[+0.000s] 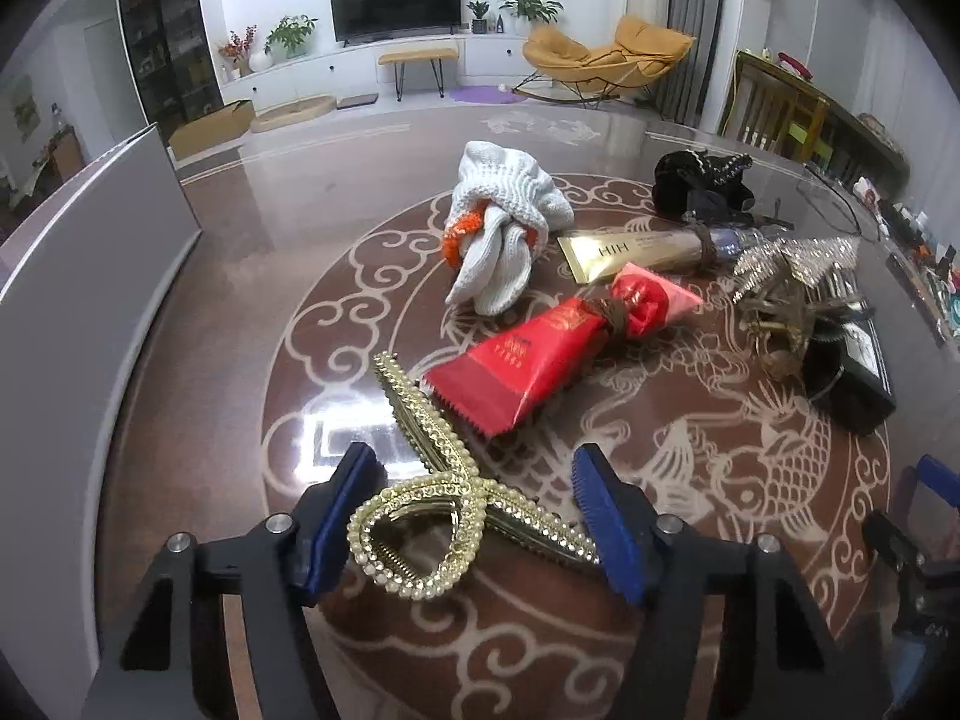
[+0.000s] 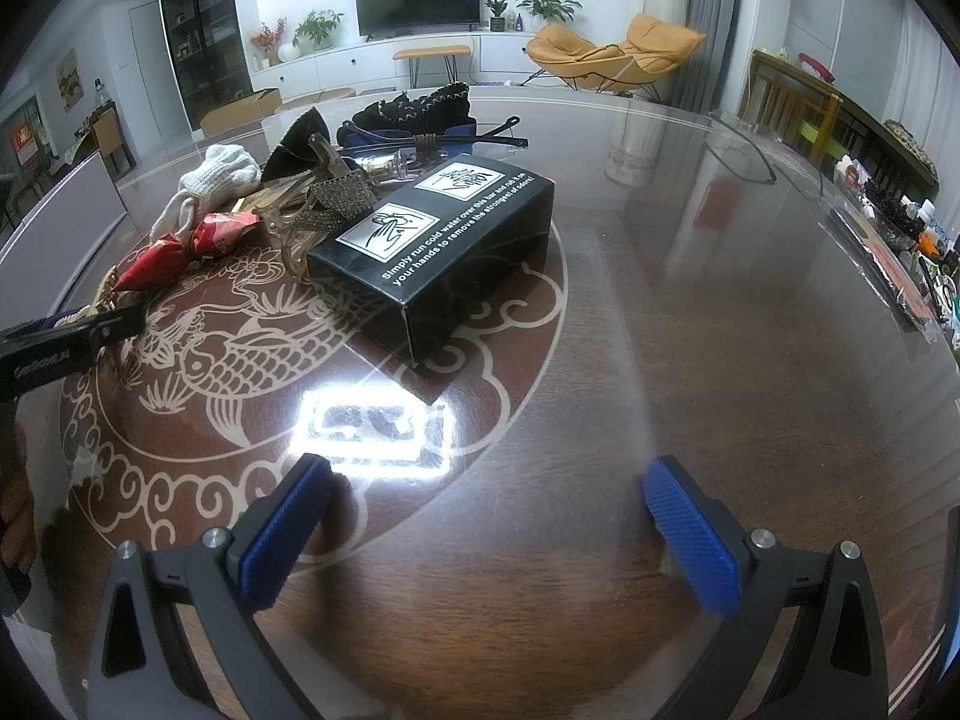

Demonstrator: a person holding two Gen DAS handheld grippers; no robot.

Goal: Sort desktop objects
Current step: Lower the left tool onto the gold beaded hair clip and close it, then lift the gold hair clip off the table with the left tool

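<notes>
A gold, pearl-studded hair clip [image 1: 420, 546] lies on the glass-topped table [image 1: 690, 480], between the blue pads of my left gripper [image 1: 472, 453]. Both pads touch it, one on its loop and one on its arm. Behind it are a red tube [image 1: 540, 354], a gold tube [image 1: 630, 249], a balled white glove [image 1: 504, 228], a black scrunchie [image 1: 702, 180] and a glittery clip [image 1: 792, 276]. My right gripper [image 2: 489, 465] hovers open over bare table, with nothing between its fingers. A black box [image 2: 438, 240] lies ahead of it.
Glasses [image 2: 456, 135] lie behind the box, and a glass jar [image 2: 627, 144] stands further back. Small clutter lines the table's right edge [image 2: 900, 264]. A white panel [image 1: 72, 276] stands along the left side. The left gripper's arm [image 2: 72, 336] shows at the far left.
</notes>
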